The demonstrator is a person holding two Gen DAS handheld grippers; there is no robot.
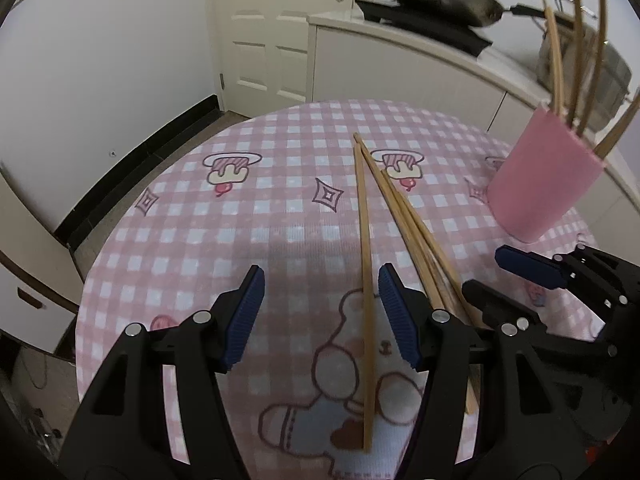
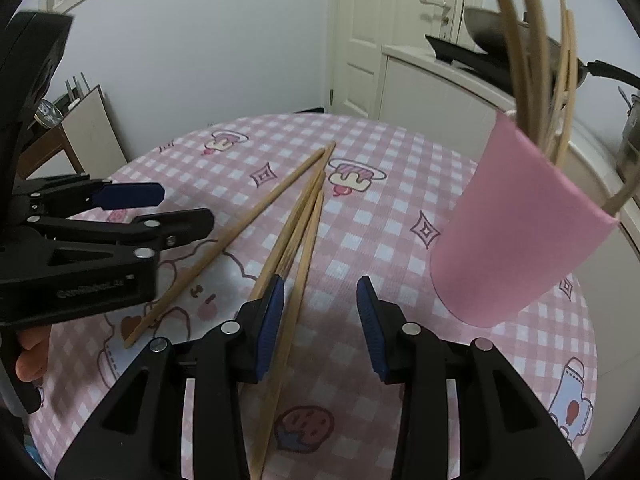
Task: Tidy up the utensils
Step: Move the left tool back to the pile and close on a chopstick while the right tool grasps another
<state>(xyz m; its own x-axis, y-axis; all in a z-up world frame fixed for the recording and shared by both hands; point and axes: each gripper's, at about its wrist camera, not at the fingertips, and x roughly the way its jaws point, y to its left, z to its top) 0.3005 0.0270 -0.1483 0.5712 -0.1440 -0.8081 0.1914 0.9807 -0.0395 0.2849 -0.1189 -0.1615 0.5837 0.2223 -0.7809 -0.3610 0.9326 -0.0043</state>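
table [image 1: 168, 240] with pink checked cloth | pink holder [image 1: 544, 184] upright, chopsticks standing in it | loose chopsticks [image 1: 404, 216] lie left of the holder; one single chopstick [image 1: 366, 280] runs between my left gripper [image 1: 322, 316] pads, untouched; jaws partly open, empty | my right gripper [image 2: 320, 320] partly open over the bundle, gripping nothing
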